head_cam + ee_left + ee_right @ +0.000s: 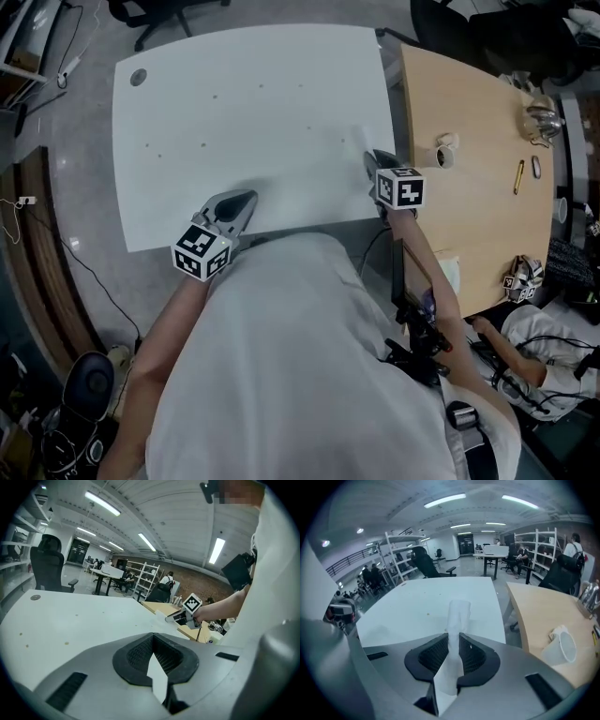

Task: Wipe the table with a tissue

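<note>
The white table [253,112] carries several small dark specks [215,97]. My right gripper [371,156] hovers low over the table's right edge, shut on a white tissue [457,613] that sticks out forward between its jaws. In the left gripper view the right gripper [177,617] shows with the tissue [160,614] at its tip. My left gripper [246,200] is over the table's near edge, its fingertips [153,641] together. Only a white sliver shows in the slit behind them, and I cannot tell what it is.
A wooden table [478,216] adjoins on the right, with a white cup [445,152], a pen [518,176] and metal items [542,120] on it. A grommet [138,77] sits at the white table's far left corner. Another person [539,347] sits at lower right.
</note>
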Tool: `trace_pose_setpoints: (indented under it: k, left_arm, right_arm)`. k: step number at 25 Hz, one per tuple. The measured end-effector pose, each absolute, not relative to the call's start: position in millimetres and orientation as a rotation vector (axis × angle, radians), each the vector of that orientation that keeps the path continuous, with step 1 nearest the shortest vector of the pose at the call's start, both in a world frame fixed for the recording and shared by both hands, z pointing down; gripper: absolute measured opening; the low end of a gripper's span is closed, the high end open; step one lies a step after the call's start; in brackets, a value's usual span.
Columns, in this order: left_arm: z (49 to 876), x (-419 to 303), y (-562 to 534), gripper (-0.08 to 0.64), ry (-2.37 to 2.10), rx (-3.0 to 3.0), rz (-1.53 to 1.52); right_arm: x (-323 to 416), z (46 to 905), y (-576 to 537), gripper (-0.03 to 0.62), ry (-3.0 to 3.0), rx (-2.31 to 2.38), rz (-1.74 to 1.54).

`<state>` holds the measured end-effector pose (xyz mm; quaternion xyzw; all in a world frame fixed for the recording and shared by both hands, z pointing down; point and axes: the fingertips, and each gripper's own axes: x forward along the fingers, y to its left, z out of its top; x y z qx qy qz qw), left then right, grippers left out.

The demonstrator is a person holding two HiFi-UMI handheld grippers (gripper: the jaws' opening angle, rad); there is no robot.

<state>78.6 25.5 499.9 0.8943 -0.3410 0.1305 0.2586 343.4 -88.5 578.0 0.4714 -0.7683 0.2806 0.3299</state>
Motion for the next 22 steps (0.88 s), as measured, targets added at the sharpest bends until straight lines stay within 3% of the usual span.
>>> trace_pose_setpoints:
  k: [7,22]
  left_arm:
    - [494,72,18,0.005,-0.948,2.393,0.401]
    - [500,79,6,0.005,-0.958,2.351,0.407]
  right_arm:
    - [323,602,-127,0.072,-1.936,1.031,0.431]
    - [273,627,-115,0.067,-1.877,0.923,0.462]
